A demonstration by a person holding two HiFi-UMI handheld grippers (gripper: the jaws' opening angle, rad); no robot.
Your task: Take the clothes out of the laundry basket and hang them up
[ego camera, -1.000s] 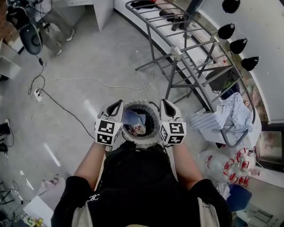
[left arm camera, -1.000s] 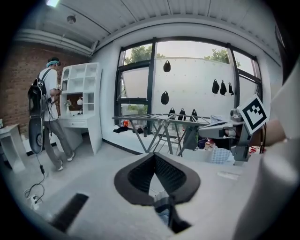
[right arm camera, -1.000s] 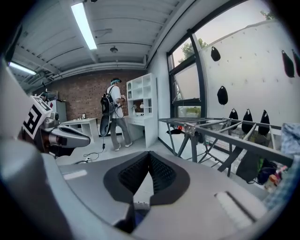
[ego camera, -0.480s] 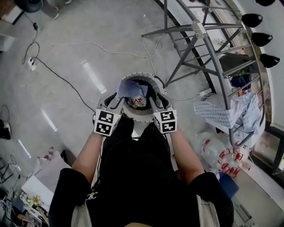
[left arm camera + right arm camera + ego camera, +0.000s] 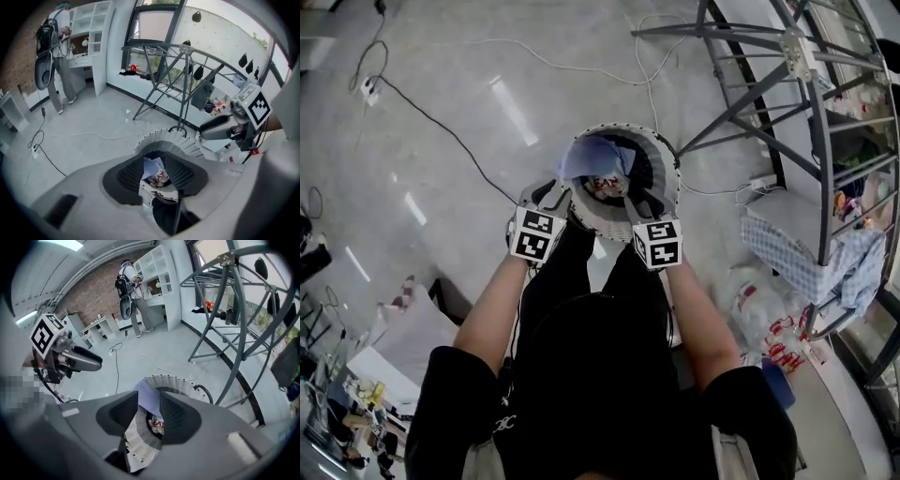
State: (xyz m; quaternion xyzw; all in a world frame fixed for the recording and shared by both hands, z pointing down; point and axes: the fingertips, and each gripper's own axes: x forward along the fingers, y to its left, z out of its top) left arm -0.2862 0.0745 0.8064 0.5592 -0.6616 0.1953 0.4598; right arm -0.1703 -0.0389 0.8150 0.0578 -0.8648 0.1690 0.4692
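Observation:
A round white laundry basket [image 5: 666,164] stands on the floor in front of the person. In it lie a blue cloth [image 5: 595,155] and a white garment with red print [image 5: 605,186]. My left gripper [image 5: 555,195] hangs over the basket's near left rim and my right gripper [image 5: 641,202] over its near right rim. Both have just been opening and stand open, with nothing gripped. In the left gripper view the blue cloth [image 5: 152,165] shows beyond the parted jaws. The right gripper view shows the same blue cloth [image 5: 147,397] and printed garment [image 5: 158,423] down in the basket [image 5: 180,383].
A grey metal drying rack [image 5: 825,112] stands to the right, with a checked cloth [image 5: 787,248] hanging on its lower rail. Plastic bags [image 5: 769,328] lie below it. Cables [image 5: 441,122] run over the floor at the left. A person [image 5: 129,282] stands far back by white shelves.
Both grippers have come down and forward to the basket's near rim. The head view has tilted, so the basket now sits higher in the frame and the rack lies further right.

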